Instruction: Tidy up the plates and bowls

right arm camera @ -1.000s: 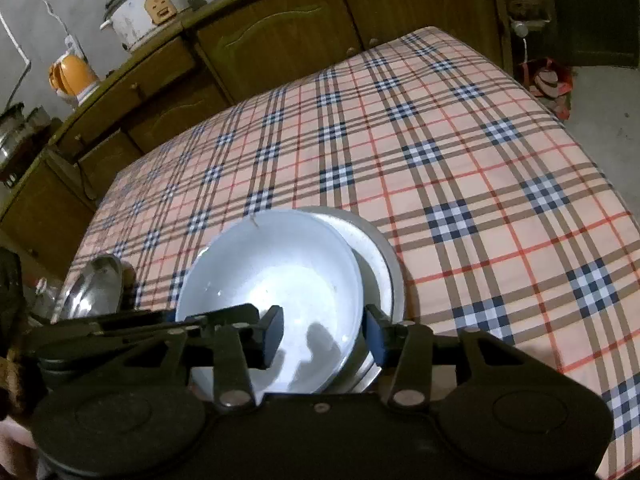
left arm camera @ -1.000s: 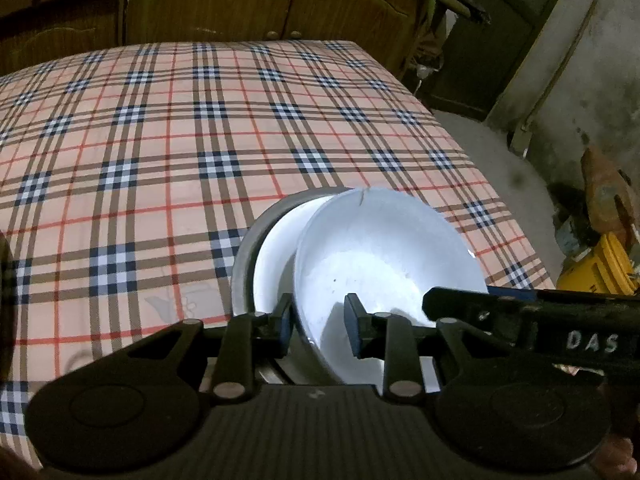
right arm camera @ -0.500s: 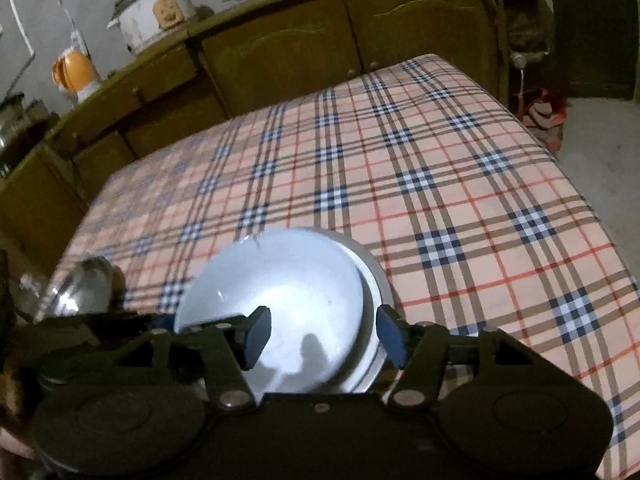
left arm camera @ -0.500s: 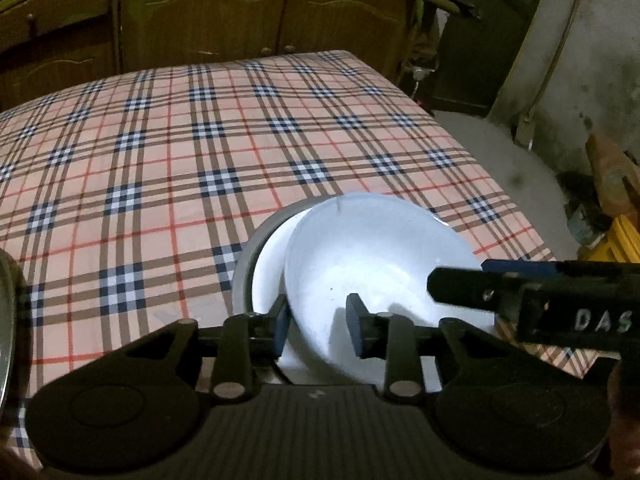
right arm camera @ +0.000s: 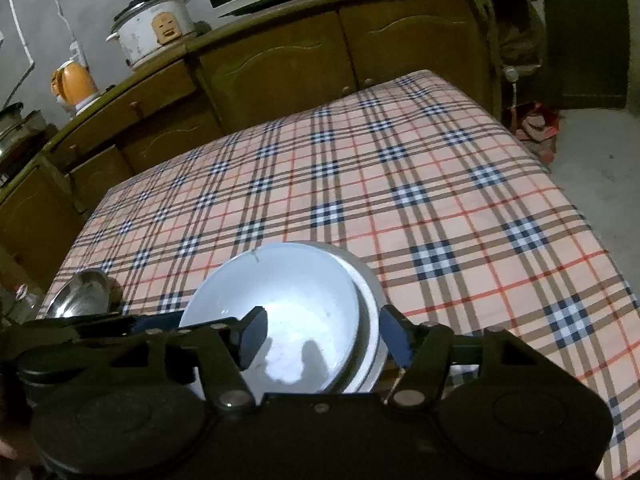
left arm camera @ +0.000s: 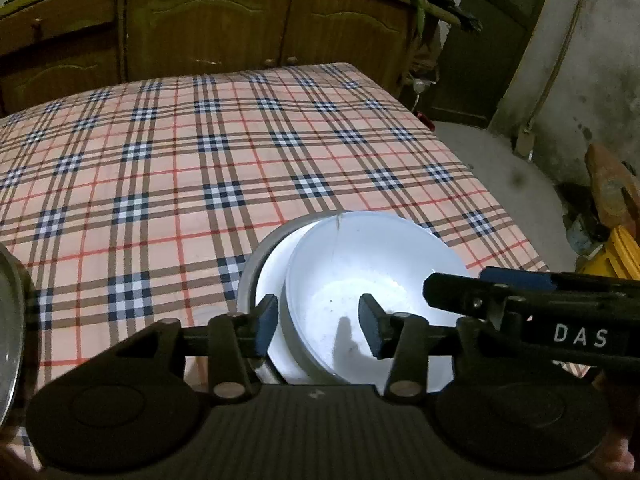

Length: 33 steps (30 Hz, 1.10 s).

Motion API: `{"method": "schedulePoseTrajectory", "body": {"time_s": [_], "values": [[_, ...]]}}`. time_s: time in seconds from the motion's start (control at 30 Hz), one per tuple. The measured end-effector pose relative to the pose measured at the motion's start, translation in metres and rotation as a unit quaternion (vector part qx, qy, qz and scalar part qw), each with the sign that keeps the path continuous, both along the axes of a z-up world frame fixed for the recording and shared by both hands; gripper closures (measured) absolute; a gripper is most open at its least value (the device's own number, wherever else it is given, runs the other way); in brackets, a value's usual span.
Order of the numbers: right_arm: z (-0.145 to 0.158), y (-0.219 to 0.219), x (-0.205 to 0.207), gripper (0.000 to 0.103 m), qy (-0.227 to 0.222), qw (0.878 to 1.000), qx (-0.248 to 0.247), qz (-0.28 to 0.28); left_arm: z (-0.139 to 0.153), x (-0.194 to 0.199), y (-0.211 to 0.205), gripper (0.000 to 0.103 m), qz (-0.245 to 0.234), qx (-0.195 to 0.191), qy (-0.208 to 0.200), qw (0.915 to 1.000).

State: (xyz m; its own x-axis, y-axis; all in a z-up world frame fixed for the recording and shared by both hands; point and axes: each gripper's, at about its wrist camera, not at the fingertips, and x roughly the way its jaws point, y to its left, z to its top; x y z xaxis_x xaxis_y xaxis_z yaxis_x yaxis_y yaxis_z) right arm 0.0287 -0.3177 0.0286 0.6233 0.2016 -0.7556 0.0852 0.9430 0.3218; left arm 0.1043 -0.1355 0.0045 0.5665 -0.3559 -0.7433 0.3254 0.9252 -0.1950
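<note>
We are letting go of the round white ceramic bowl [left arm camera: 372,280], its rim lying between the opening, unclenched left gripper [left arm camera: 318,326] jaws. We are also widening the right gripper [right arm camera: 320,336], released astride the bowl and the round white plate [right arm camera: 370,312] beneath, on the plaid tablecloth [right arm camera: 400,184].

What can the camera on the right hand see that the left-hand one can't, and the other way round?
Only the right wrist view shows the rice cooker and orange kettle on the cabinet top.

Only the left wrist view shows the yellow crate on the floor.

Both show the white bowl nested in a white plate, the plaid tablecloth, the wooden cabinets, and the left claw and right claw, both opening around the bowl's rim.
</note>
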Motion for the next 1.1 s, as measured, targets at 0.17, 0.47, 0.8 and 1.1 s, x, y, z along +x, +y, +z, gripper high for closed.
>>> {"method": "schedulePoseTrajectory", "body": {"time_s": [0.17, 0.47, 0.8, 1.1], "values": [[0.002, -0.003, -0.001, 0.023, -0.006, 1.0, -0.016, -0.015, 0.003, -0.002, 0.002, 0.042, 0.007, 0.005, -0.007, 0.9999], [0.003, 0.003, -0.009, 0.022, -0.044, 0.996, -0.073, -0.037, 0.005, -0.003, 0.001, 0.03, 0.017, 0.025, -0.019, 0.9994], [0.001, -0.017, -0.02, 0.022, -0.079, 0.995, 0.008, -0.066, 0.012, -0.011, 0.002, 0.0, 0.033, 0.039, -0.068, 0.9964], [0.004, -0.015, -0.031, 0.01, -0.144, 0.985, -0.004, -0.094, 0.015, -0.017, -0.002, 0.0, 0.036, 0.042, -0.109, 0.9925]]}}
